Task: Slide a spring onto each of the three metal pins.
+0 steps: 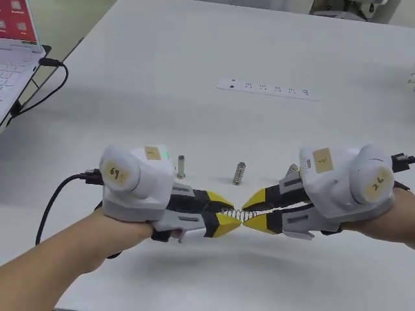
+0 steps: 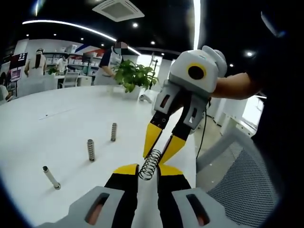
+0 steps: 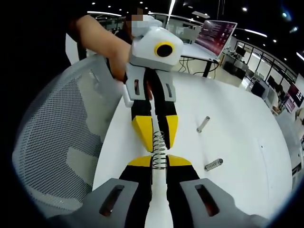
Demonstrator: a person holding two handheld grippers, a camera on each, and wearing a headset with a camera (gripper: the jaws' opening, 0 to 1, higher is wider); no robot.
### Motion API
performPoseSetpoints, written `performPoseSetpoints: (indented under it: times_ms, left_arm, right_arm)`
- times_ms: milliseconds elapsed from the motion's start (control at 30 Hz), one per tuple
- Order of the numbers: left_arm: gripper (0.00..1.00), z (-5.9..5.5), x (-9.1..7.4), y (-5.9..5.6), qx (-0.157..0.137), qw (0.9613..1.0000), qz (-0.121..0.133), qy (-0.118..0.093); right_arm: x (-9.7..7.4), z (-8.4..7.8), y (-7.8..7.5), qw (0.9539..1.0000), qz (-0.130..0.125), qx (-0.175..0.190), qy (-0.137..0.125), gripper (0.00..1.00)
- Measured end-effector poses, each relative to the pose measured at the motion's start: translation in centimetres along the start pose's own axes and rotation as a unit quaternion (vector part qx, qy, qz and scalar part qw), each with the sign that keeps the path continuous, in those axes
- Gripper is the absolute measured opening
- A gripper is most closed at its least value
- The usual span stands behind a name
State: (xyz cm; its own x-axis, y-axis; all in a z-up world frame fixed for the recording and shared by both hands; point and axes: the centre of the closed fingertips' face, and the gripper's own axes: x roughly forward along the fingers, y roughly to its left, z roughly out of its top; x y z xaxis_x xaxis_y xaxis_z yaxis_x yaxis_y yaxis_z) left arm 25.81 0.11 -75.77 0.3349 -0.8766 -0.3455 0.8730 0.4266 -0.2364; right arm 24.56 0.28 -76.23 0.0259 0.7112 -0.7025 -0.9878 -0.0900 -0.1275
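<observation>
**One spring in the air, two already on pins**

Two grippers meet tip to tip above the white table [image 1: 194,58]. The left gripper [image 1: 227,214] and the right gripper [image 1: 251,211] each have their jaws pinched on one end of a single spring [image 1: 237,211], which spans the short gap between them, clear of the tabletop. Three pins stand in a row just behind. The bare pin [image 1: 181,166] is nearest the left gripper. The middle pin [image 1: 239,173] and the third pin [image 2: 113,131] each carry a spring, so there are three springs in all. One power strip [image 1: 266,89] lies farther back, and one laptop [image 1: 13,39] sits at the left edge.
</observation>
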Motion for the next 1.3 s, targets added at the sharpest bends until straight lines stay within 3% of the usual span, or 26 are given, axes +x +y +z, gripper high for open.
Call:
performPoseSetpoints:
  times_ms: [433,1000,1300]
  left_arm:
    - [0.05,0.0,0.1,-0.4,0.021,0.9997,-0.007,0.001]
    - [0.03,0.0,-0.2,-1.0,0.028,0.9994,-0.018,0.004]
    - [0.03,0.3,-0.4,-0.9,0.026,0.9995,-0.017,0.002]
  right_arm:
    - [-0.2,0.0,0.2,1.0,0.003,0.0,-0.001,0.07]
    - [-0.2,-0.1,0.7,1.0,0.001,0.008,0.0,0.08]
    - [-0.7,-1.2,0.5,0.9997,-0.006,0.023,0.011,0.11]
